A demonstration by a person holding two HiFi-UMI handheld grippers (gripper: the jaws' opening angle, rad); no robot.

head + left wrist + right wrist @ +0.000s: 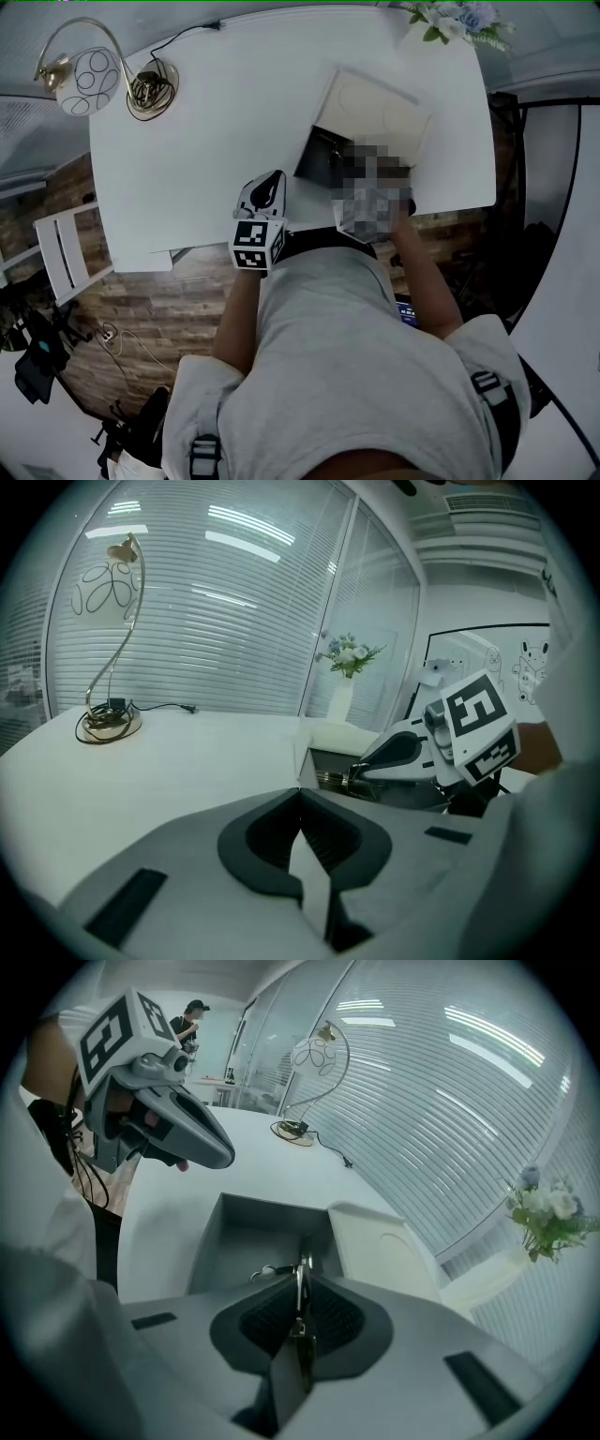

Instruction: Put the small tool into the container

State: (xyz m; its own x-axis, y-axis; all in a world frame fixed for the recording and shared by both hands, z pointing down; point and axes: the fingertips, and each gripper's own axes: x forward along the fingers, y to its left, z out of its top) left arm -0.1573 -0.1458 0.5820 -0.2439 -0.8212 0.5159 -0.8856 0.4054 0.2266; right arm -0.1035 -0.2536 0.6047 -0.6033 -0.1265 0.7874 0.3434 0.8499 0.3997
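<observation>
A grey container point(246, 1234) stands open on the white table point(187, 159), its pale lid point(377, 1246) folded back to the right. My right gripper point(300, 1290) hangs over the container's near edge, shut on a thin metal tool point(301, 1269) whose tip and ring stick out past the jaws. In the head view a mosaic patch hides that gripper beside the container point(315, 156). My left gripper point(272, 183) hovers just left of the box, its jaws shut with nothing in them. The left gripper view shows the right gripper point(361, 769) holding the tool point(330, 780) at the box.
A curved desk lamp point(89, 80) with its coiled cord point(150, 89) stands at the table's far left. A vase of flowers point(450, 23) sits at the far right corner. A white chair point(66, 253) stands left of the table. A person point(192, 1016) is far off.
</observation>
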